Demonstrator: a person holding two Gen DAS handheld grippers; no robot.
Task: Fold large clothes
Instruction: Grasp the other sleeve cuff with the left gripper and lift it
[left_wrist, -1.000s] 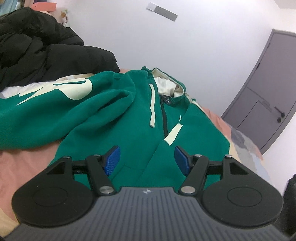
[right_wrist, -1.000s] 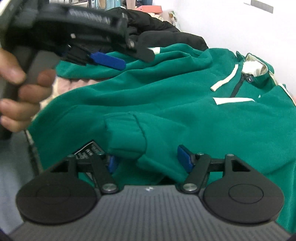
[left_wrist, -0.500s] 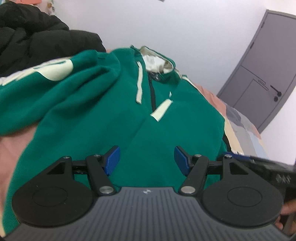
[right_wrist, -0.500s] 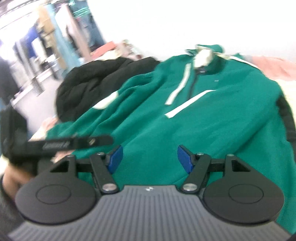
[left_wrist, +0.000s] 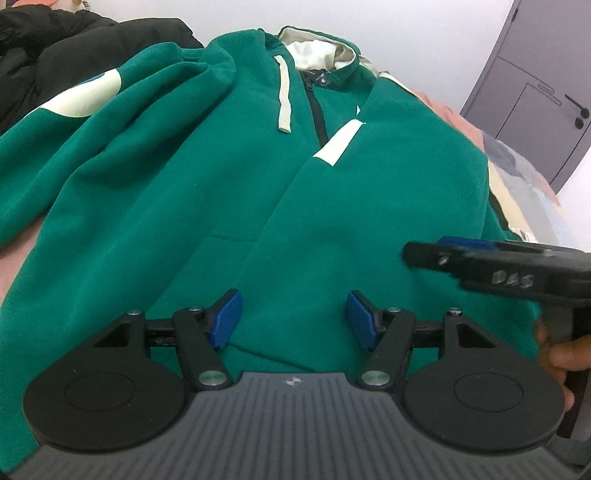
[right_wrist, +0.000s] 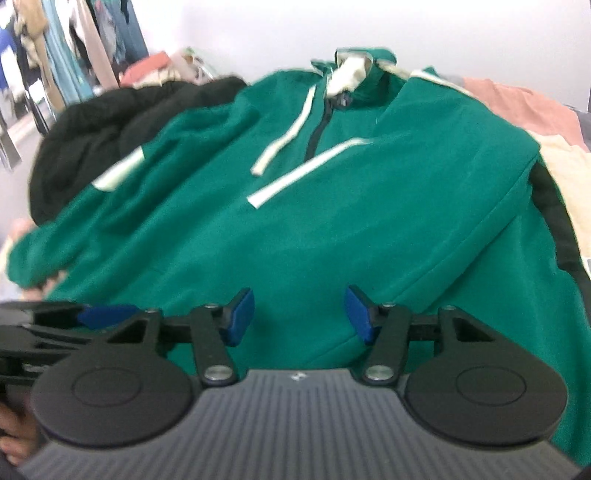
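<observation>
Spread face-up across the middle of both views, the green hoodie (left_wrist: 229, 177) lies on a bed, its cream-lined hood (left_wrist: 317, 48) toward the top of the frame by the white wall (left_wrist: 424, 33); a cream drawstring (left_wrist: 284, 96) and a dark zip (left_wrist: 316, 110) run down from the neck. Its sleeve (left_wrist: 85, 122) with a cream patch reaches to the upper left, resting against a black jacket (left_wrist: 66, 48) heaped there. Pink bedding (right_wrist: 517, 103) shows at the upper right of the right wrist view, and a grey door (left_wrist: 543, 92) stands at the far right of the left wrist view; hanging clothes (right_wrist: 66, 44) blur in the upper left of the right wrist view.

The left gripper (left_wrist: 293, 317) hovers over the hem with its blue pads apart and clear of the fabric. The right gripper (right_wrist: 299, 314) also hangs over the lower edge; its jaws are closing, with nothing pinched between them. Each gripper intrudes at the other's frame edge, and a hand (left_wrist: 561, 354) grips the right one's handle at the lower right.
</observation>
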